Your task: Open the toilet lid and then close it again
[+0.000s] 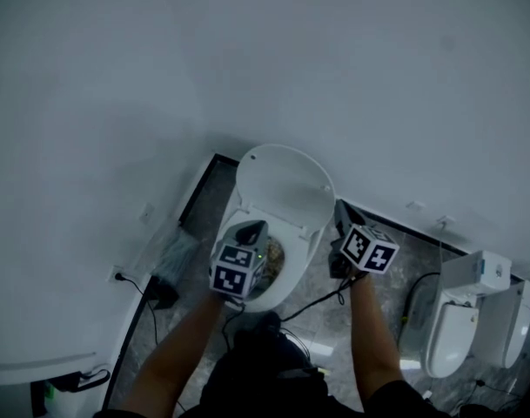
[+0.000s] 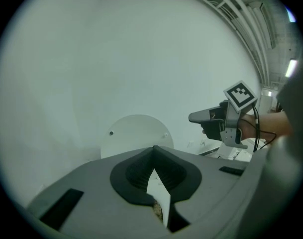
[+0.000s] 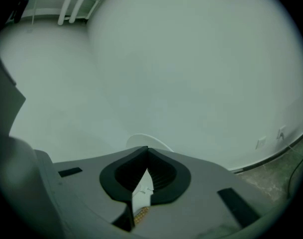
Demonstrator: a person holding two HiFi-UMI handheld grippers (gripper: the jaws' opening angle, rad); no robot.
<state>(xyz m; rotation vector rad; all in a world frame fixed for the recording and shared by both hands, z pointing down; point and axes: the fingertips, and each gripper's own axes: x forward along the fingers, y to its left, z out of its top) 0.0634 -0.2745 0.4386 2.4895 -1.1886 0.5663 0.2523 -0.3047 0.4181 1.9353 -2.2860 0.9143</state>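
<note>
The white toilet lid [image 1: 282, 185] stands raised, leaning back toward the wall, above the seat and bowl [image 1: 299, 255]. My left gripper [image 1: 251, 231] hovers over the bowl in front of the lid, shut with nothing between its fingers. In the left gripper view its closed jaws [image 2: 154, 148] point at the round lid [image 2: 136, 133]. My right gripper [image 1: 339, 207] is beside the lid's right edge, shut and empty, apart from the lid. It shows in the left gripper view [image 2: 193, 117] too. Only the lid's top rim [image 3: 146, 139] peeks over the right gripper's closed tips [image 3: 147, 149].
Two more white toilets [image 1: 456, 320] [image 1: 517, 320] stand along the wall to the right. A grey bag-lined bin [image 1: 173, 259] sits left of the toilet. A black cable [image 1: 317, 301] runs across the dark stone floor. A white counter edge [image 1: 30, 373] is at lower left.
</note>
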